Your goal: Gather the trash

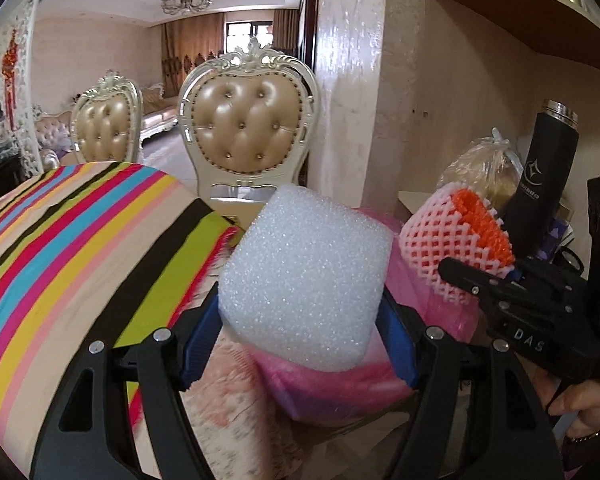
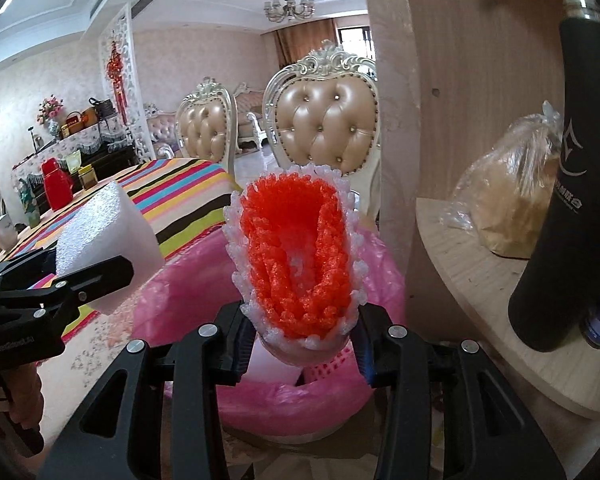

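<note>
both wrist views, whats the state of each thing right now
left tongs: shut on white foam block
right tongs: shut on foam fruit net
pink bin bag: open, under both items
black flask: upright, capped

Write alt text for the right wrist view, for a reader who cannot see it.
The right gripper holds an orange and white foam fruit net above a bin lined with a pink bag. At left, the left gripper holds a white foam block; a black bottle stands on a shelf at right.
</note>
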Action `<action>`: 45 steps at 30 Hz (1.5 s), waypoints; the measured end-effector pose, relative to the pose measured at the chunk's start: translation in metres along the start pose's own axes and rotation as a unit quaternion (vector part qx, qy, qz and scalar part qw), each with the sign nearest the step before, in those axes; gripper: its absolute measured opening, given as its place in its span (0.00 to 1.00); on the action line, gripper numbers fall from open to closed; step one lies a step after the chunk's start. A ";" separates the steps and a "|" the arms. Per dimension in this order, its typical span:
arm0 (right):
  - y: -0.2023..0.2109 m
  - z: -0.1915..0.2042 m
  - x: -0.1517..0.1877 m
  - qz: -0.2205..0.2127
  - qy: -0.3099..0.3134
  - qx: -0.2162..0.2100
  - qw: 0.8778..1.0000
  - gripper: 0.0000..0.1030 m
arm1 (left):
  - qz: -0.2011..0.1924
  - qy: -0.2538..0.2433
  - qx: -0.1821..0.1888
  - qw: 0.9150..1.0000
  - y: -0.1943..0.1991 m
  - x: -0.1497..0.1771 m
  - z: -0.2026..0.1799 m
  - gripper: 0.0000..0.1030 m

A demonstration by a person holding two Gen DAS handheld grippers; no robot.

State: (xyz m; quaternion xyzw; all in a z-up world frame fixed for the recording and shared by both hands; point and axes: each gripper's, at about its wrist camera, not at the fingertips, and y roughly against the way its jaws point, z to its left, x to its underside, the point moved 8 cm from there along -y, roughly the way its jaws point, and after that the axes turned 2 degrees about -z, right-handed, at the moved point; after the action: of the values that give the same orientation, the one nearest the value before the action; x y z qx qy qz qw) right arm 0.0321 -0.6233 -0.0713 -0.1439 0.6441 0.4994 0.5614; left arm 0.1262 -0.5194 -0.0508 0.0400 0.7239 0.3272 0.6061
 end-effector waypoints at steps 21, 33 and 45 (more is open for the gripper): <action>-0.027 0.003 -0.017 0.006 -0.001 -0.001 1.000 0.59 | 0.032 -0.001 0.009 0.999 -0.039 0.005 0.006 0.70; 0.008 0.014 -0.026 -0.012 0.003 0.024 1.000 0.70 | 0.006 0.017 -0.020 1.000 -0.004 0.003 0.035 0.87; 0.065 0.065 -0.032 -0.040 0.031 0.023 0.998 0.79 | -0.062 0.013 -0.069 0.996 0.094 0.003 0.065 0.95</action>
State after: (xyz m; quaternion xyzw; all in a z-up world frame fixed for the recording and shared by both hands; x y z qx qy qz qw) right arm 0.0320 -0.5528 -0.0033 -0.1718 0.6665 0.4568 0.5635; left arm 0.1526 -0.4169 -0.0082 -0.0510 0.7087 0.3390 0.6167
